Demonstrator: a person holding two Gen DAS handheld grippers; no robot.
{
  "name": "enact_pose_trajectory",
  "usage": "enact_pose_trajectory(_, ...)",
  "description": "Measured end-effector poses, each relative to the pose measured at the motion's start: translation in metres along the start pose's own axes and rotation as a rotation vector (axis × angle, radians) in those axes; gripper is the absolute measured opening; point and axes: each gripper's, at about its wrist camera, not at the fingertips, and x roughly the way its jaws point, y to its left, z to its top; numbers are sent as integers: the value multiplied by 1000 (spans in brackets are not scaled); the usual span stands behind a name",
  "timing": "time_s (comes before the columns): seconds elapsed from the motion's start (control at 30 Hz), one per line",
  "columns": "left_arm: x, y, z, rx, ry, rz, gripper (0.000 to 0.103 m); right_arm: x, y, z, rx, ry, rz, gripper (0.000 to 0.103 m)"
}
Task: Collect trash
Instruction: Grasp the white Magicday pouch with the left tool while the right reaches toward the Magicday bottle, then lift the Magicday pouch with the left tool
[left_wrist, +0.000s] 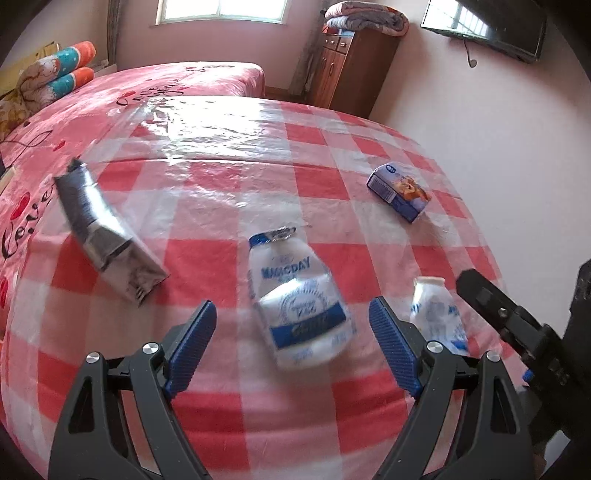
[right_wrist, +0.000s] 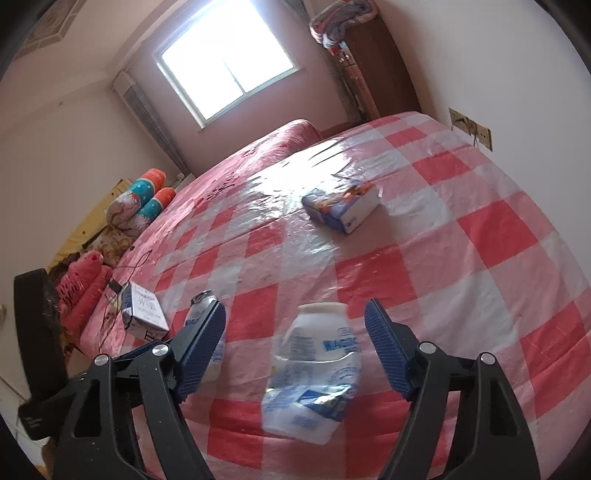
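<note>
In the left wrist view, the left gripper (left_wrist: 291, 325) has its two blue-padded fingers spread wide and they hold nothing; a crushed white and blue bottle (left_wrist: 297, 299) with the word MAGICDAY lies between them in the lower centre of the frame, on the red and white checked cloth (left_wrist: 332, 192), and I see a gap between it and each pad. To the lower right of this bottle, partly behind the right finger, lies a second white bottle (left_wrist: 437, 314), and further right at the frame edge a dark finger of the right gripper (left_wrist: 498, 314) comes in. At the left of the frame lies a flattened silver carton (left_wrist: 107, 236), and in the upper right part of the cloth rests a small blue box (left_wrist: 399, 192), well apart from the bottles. In the right wrist view, the right gripper (right_wrist: 295, 325) is also wide apart and empty; the second white bottle (right_wrist: 314, 373) lies crushed between its fingers in the lower centre, not touched by the pads. The first bottle (right_wrist: 207, 317) is mostly hidden behind the left finger. The blue box (right_wrist: 341, 206) lies above the centre of the frame, and the carton (right_wrist: 146, 310) at the lower left, near the edge of the cloth. A window (right_wrist: 229, 55) is bright in the upper part.
</note>
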Motion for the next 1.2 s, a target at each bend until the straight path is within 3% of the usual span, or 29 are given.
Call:
enact_pose_trajectory(0.23,24,-8,11,15,7,65,84,3,-23,7,67,9,21,78)
enact_pose_trajectory(0.53,37,-19,12,57,1,155,63,3,-22,8,44,11,47,88)
enact_pose_trajectory(0.93,20,-6,2,16,-16,98,62,13,-11,9,6,31,49,89)
enact_pose_trajectory(1.2,-10,17,-21,-25,-13,41,61,20,21,2,-88,51,89,89)
